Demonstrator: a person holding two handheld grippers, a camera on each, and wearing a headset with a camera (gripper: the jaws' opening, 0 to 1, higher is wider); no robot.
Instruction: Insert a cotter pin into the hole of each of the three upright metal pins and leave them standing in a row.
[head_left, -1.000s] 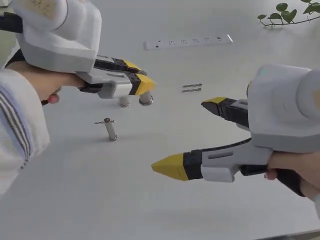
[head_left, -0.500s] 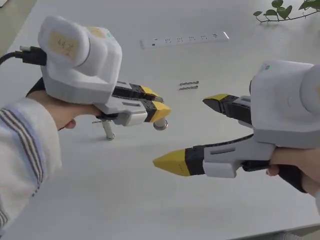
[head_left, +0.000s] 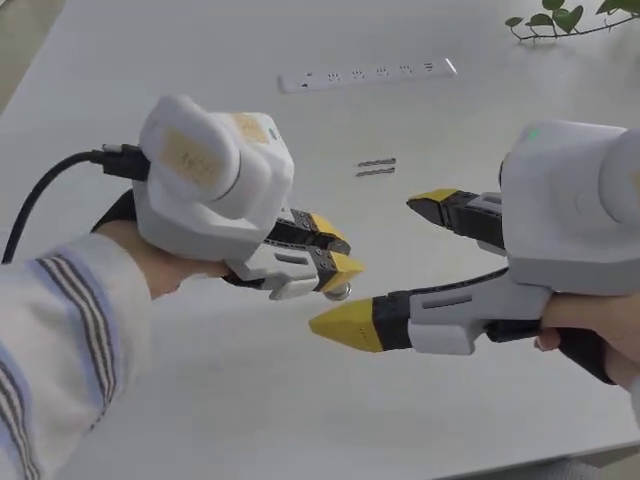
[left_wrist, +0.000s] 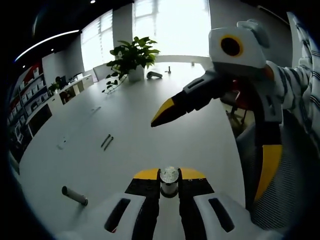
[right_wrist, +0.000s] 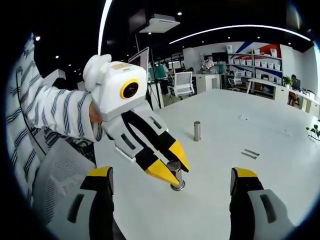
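Left hand-held gripper (head_left: 338, 252) is clamped tight on one pin (right_wrist: 175, 175), upright, foot right down at the counter (head_left: 200, 400). Right hand-held gripper (head_left: 362, 264) sits just beside that pin, jaws gaping, nothing in them. Beyond the pin a second pin (right_wrist: 197, 131) stands alone. Farther off, two cotter pins (head_left: 376, 167) lie loose. By my reckoning at least two insertions remain, plus the row.

Pin (left_wrist: 169, 176) btw left gripper (head_left: 342, 250) jaws, right gripper (head_left: 385, 262) just to its right; cotter pins (head_left: 376, 167) beyond both, power strip (head_left: 368, 74) farther back

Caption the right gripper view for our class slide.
Left gripper grips an upright metal pin; right gripper open.
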